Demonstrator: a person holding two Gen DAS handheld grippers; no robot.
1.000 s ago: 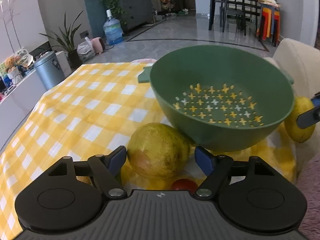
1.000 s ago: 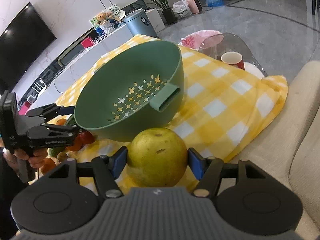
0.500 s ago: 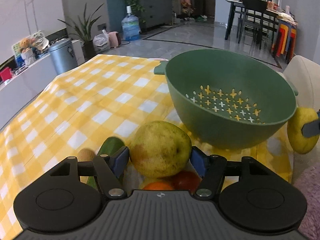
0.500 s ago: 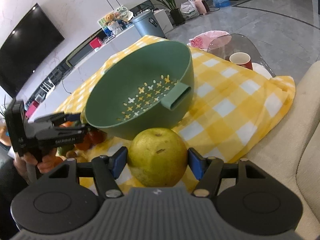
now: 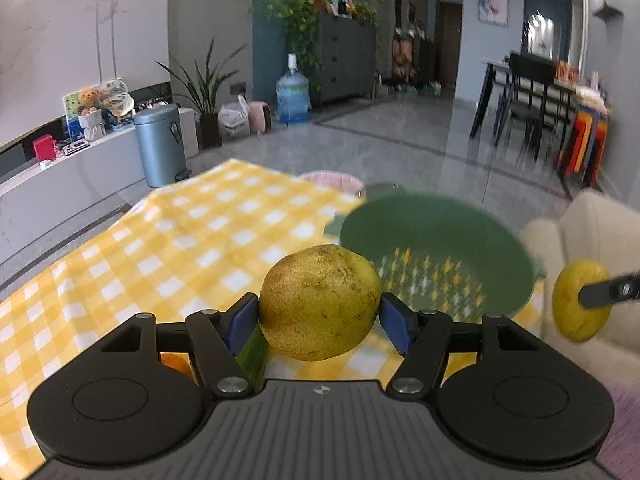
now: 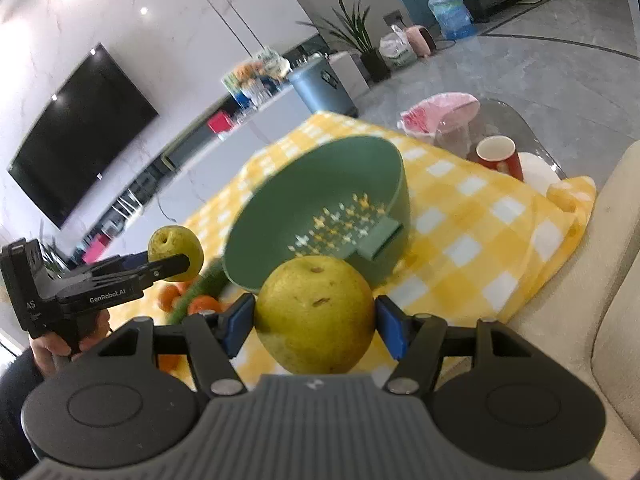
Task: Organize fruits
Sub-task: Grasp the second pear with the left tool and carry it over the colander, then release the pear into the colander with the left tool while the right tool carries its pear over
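Pear (image 5: 319,303) btwn left claw (image 5: 319,318) pads, clamped

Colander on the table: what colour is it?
Dark green, the colander has small cross-shaped holes in its base; the right wrist view shows it sharpest.

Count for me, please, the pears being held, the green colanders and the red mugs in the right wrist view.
Pears held: 2, the right pear and the left pear
Green colander: 1
Red mug: 1
Total: 4
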